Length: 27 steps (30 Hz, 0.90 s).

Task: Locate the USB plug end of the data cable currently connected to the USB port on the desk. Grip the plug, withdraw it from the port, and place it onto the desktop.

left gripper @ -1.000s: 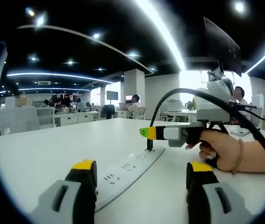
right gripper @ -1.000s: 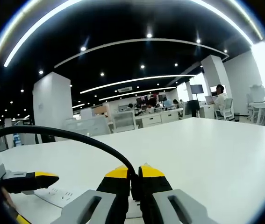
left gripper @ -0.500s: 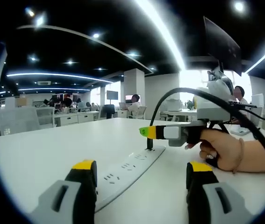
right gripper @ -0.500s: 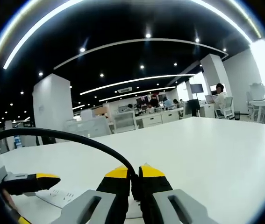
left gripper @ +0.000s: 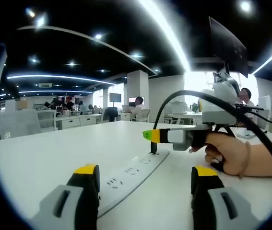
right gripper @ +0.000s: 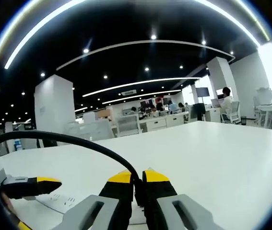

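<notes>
USB plug [left gripper: 153, 147] in power strip [left gripper: 131, 175], right gripper [right gripper: 138, 178] jaws clamped on its cable [right gripper: 78, 141]

Black cable [right gripper: 78, 141] between yellow-tipped jaws of the grey right gripper [right gripper: 138, 179]; white power strip [left gripper: 131, 175] on the white desk [left gripper: 44, 155].

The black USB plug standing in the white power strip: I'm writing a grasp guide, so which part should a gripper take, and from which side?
Grip the short black USB plug body just above the white power strip, coming level across the white desk as the right gripper does. The plug stands upright and its black cable arches away, so pinching its sides permits a straight upward pull.
</notes>
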### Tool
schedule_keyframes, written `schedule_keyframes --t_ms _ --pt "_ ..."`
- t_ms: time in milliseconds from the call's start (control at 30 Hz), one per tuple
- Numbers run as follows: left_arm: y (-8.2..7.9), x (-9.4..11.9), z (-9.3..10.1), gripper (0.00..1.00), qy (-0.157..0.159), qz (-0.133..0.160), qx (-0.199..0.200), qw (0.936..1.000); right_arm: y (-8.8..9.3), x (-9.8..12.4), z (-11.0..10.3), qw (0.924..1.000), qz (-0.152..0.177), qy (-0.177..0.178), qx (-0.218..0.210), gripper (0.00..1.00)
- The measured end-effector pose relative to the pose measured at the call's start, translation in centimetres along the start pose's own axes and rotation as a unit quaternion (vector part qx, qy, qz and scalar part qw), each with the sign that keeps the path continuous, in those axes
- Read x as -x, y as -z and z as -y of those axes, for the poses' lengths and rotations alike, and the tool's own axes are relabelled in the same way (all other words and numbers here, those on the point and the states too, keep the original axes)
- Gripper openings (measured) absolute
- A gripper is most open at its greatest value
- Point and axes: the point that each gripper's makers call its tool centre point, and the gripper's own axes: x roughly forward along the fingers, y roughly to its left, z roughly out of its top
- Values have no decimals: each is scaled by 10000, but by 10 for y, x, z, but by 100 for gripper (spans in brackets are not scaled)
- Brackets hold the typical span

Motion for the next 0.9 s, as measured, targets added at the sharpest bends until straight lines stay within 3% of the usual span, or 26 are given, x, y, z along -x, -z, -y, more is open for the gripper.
schedule_keyframes --t_ms 900 --pt "2 0 2 78 1 -17 -16 10000 2 3 1 9999 10 -17 -124 9"
